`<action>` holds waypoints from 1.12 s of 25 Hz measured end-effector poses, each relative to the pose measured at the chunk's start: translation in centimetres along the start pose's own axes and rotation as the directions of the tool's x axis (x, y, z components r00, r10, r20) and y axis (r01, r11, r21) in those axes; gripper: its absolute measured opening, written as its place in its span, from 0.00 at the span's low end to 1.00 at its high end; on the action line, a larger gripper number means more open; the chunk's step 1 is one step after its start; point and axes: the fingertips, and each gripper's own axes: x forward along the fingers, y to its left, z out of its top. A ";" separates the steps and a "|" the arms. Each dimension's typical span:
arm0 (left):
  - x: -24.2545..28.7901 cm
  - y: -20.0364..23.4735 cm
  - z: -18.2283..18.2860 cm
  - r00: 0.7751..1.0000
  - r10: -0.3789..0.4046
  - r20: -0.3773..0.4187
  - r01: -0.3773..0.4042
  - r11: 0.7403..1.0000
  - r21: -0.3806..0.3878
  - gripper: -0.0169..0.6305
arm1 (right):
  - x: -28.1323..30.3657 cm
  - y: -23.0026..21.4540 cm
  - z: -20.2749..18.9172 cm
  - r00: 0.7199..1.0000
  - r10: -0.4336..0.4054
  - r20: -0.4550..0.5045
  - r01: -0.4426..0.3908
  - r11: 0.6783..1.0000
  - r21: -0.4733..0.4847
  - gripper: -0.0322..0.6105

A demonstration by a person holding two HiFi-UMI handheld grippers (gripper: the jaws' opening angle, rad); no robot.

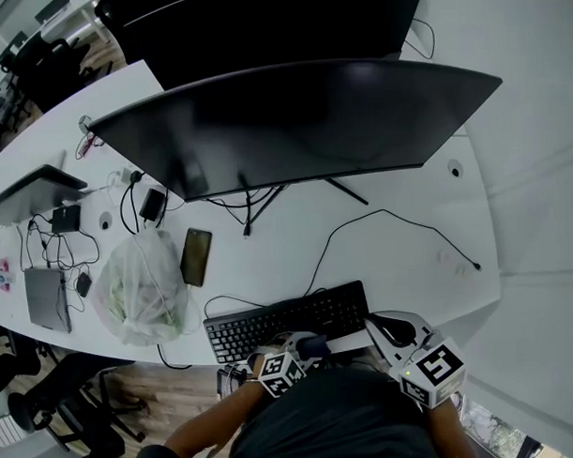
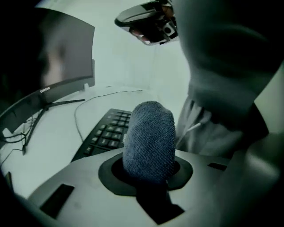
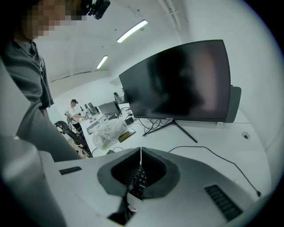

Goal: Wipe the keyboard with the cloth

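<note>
A black keyboard [image 1: 288, 321] lies at the near edge of the white desk [image 1: 399, 238], in front of me. My left gripper [image 1: 297, 351] hovers just off the keyboard's near edge, above my lap. In the left gripper view it [image 2: 148, 167] is shut on a bunched blue-grey cloth [image 2: 149, 139] that stands up out of the jaws, with the keyboard [image 2: 108, 132] beyond it to the left. My right gripper [image 1: 391, 329] is at the keyboard's right end. Its jaws [image 3: 140, 155] are pressed together with nothing in them, and a few keys [image 3: 138, 178] show under them.
A wide curved monitor [image 1: 292, 120] on a tripod foot stands behind the keyboard, with a black cable [image 1: 389, 220] running right. A phone [image 1: 195, 257], a clear plastic bag [image 1: 143, 287], chargers and a laptop [image 1: 47, 297] lie left. An office chair [image 1: 77, 409] stands below the desk edge. A person [image 3: 74, 111] sits far off.
</note>
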 end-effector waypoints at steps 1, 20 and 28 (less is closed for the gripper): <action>0.0 -0.5 0.1 1.000 -0.019 0.011 0.019 1.000 -0.014 0.17 | -0.1 0.0 -0.1 1.000 0.000 -0.002 0.000 1.000 0.003 0.07; 0.1 3.4 0.1 0.999 0.036 -0.002 -0.036 0.998 0.047 0.17 | 0.7 -1.0 -0.7 1.000 0.001 -0.020 0.000 0.999 0.040 0.07; -0.4 10.7 2.6 0.986 0.151 0.066 -0.149 0.988 -0.040 0.17 | 2.5 -0.8 -0.9 0.998 0.028 -0.049 -0.026 0.999 0.038 0.07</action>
